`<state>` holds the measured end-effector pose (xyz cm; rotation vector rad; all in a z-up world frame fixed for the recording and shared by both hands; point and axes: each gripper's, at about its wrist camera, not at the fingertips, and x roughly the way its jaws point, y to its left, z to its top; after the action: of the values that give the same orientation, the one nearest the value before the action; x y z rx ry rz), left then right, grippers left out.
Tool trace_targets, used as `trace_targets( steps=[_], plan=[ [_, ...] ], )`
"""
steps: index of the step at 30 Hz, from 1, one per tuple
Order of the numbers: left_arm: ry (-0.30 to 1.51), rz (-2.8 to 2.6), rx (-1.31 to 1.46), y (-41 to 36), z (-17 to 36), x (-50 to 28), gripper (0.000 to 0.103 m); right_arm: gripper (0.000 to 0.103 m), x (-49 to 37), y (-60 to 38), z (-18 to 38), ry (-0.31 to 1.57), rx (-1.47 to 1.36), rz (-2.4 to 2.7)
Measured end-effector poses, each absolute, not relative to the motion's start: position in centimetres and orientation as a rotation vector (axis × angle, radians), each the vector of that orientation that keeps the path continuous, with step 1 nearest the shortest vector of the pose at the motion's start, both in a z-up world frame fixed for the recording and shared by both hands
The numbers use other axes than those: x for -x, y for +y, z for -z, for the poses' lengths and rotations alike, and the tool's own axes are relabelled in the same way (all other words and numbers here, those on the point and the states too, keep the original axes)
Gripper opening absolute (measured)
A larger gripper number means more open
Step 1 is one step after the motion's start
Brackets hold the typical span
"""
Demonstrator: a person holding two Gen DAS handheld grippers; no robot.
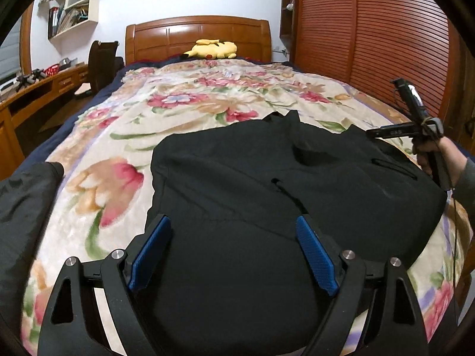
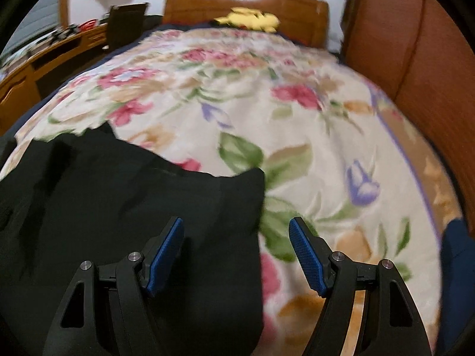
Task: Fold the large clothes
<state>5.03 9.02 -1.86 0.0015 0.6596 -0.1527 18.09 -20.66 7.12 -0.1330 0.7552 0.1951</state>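
Black garment [image 1: 267,184] lies partly folded on the floral blanket [image 1: 178,103], near the foot of the bed [image 1: 199,34]. Nothing is gripped right now.

Left tool [image 1: 231,246]: released, pads wide apart, hovering over the near part of the cloth, fabric below them but not pinched. Right tool [image 2: 234,246]: also spread and empty; in its own view it straddles the garment's right edge, one pad over black cloth, the other over blanket.

Next grab, as I read it: you're set to take the near hem and carry it toward the headboard.
- Drop both tools to the same edge, well apart, roughly symmetric.
- Pinch all the layers, not just the top one; the black-on-black folds hide how many there are.
- Keep the blanket pile out of the pinch, mostly a risk on the right.
- Lift evenly and lay it flat, watching the bumps mid-garment.

A second dark cloth [image 1: 23,195] sits at the left; stay clear of it.
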Motion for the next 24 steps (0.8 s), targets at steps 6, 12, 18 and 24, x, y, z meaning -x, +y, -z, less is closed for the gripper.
trace_targets(
  steps=[6, 12, 18, 24],
  plan=[
    [0.682, 0.154, -0.036, 8.4, 2.6, -5.4, 0.087, 0.071, -21.1, -21.3, -5.2, 0.844, 0.043, -0.208],
    [0.682, 0.15, -0.042, 8.3, 2.7, -5.3, 0.087, 0.004, -20.7, -19.9, -5.7, 0.754, 0.164, -0.246],
    [0.671, 0.142, -0.046, 8.2, 2.6, -5.0, 0.087, 0.002, -20.2, -21.1, -8.4, 0.599, 0.158, -0.094],
    [0.685, 0.139, -0.04, 8.4, 2.8, -5.3, 0.087, 0.002, -21.5, -20.9, -7.5, 0.674, 0.197, -0.031]
  ],
)
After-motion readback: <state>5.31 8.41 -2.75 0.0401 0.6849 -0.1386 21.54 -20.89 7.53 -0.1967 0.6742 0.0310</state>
